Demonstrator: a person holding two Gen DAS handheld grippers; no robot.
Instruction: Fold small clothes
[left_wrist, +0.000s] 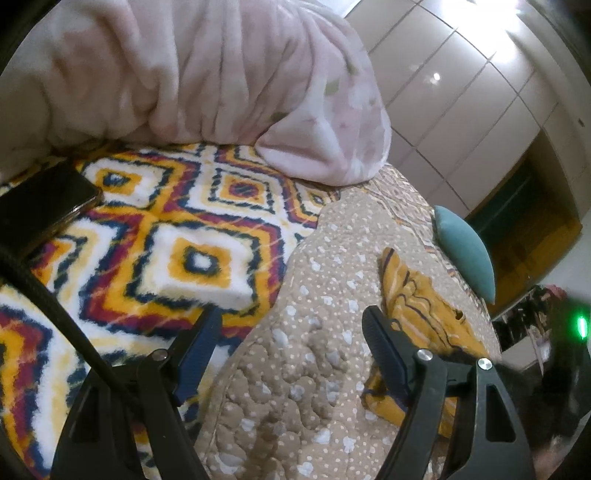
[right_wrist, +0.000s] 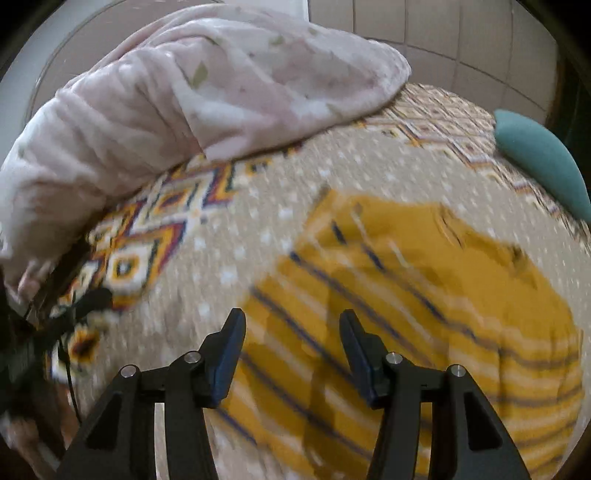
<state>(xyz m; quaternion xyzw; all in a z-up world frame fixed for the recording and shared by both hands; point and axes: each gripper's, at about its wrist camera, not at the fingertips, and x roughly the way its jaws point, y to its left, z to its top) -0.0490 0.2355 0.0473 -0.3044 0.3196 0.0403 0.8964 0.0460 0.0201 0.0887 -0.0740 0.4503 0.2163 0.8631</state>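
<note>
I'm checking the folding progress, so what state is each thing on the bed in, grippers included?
Yellow striped garment: lying on the quilt, rumpled, held by neither gripper.
Left gripper: open, empty, over the beige quilt.
Right gripper: open, above the garment.
Pink blanket: bunched in a heap.
Phone: screen dark.
Teal cushion: lying at the bed's edge.

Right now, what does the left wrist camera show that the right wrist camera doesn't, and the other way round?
Only the left wrist view shows the dark phone lying on the diamond-patterned blanket, and a green indicator light at the right edge.

Only the right wrist view shows the yellow striped garment spread out nearly whole, though blurred; the left view catches just one edge of it.

Both show the pink blanket, the teal cushion, the beige dotted quilt, and an open, empty gripper: the left gripper and the right gripper.
</note>
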